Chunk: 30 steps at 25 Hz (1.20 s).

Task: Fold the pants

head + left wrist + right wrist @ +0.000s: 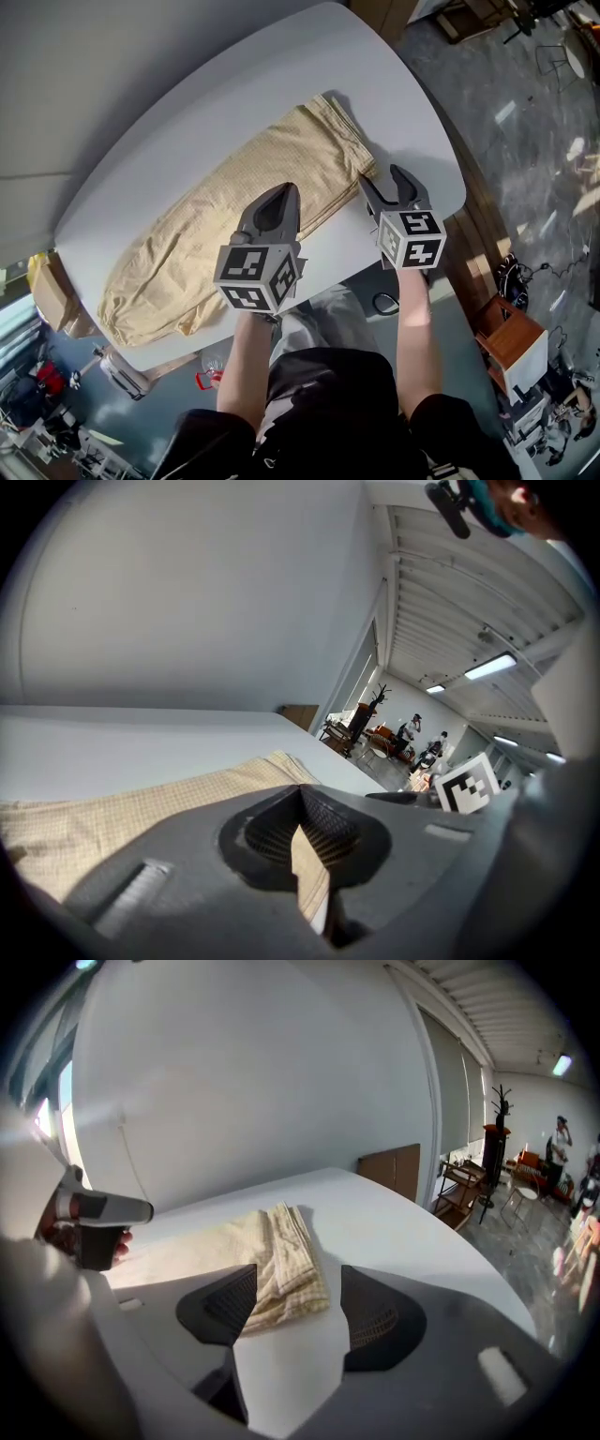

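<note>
The beige checked pants (187, 234) lie folded lengthwise in a long strip, diagonally across the pale table (375, 84). My left gripper (281, 194) hovers over the strip's near edge around its middle. Its jaws are shut tip to tip (301, 789) with nothing gripped, and the fabric (112, 817) shows beyond them. My right gripper (382, 176) is open just off the strip's right-hand end. In the right gripper view, the layered end of the pants (281, 1241) lies ahead of the gripper (298, 1274), its corner reaching between the spread fingers and touching neither pad.
The table's near rim (356, 272) runs just below both grippers, and the person's legs are under it. A cardboard box (52, 295) sits on the floor at the left, a wooden crate (511, 342) at the right. Bare tabletop lies right of the pants.
</note>
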Each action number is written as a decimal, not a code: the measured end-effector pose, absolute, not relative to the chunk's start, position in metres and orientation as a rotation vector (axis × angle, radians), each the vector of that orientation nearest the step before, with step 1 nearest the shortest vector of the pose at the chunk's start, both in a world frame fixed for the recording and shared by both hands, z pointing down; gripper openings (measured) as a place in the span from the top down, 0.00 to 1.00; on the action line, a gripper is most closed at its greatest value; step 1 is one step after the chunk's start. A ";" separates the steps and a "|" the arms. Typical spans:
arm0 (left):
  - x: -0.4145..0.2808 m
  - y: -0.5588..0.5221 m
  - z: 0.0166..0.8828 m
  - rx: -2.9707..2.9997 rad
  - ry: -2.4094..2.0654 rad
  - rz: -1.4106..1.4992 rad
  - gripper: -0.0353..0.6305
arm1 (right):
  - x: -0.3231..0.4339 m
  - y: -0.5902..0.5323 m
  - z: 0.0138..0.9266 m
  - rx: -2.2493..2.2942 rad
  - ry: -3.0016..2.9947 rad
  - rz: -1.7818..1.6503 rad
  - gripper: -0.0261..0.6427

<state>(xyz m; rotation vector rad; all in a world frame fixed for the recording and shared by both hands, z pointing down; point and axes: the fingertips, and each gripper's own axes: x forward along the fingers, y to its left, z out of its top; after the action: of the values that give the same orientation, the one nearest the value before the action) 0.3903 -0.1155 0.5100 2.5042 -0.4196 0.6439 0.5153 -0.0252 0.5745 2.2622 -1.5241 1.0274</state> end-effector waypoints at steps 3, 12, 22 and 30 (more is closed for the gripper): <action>0.392 -0.118 0.519 2.485 -0.431 0.660 0.94 | 0.519 -0.029 0.589 2.219 -1.485 1.050 0.54; 0.385 -0.124 0.536 2.445 -0.470 0.684 0.94 | 0.518 -0.038 0.605 2.157 -1.470 1.126 0.59; 0.363 -0.137 0.530 2.430 -0.537 0.678 0.94 | 0.501 -0.047 0.611 1.989 -1.484 1.051 0.83; 0.345 -0.142 0.518 2.431 -0.575 0.637 0.94 | 0.502 -0.049 0.596 2.071 -1.507 1.055 0.85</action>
<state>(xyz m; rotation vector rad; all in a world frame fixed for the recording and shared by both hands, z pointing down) 0.3450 -0.1420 0.5178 2.4313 -0.5752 0.6365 0.5016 -0.0492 0.5961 2.0715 -1.5074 1.0547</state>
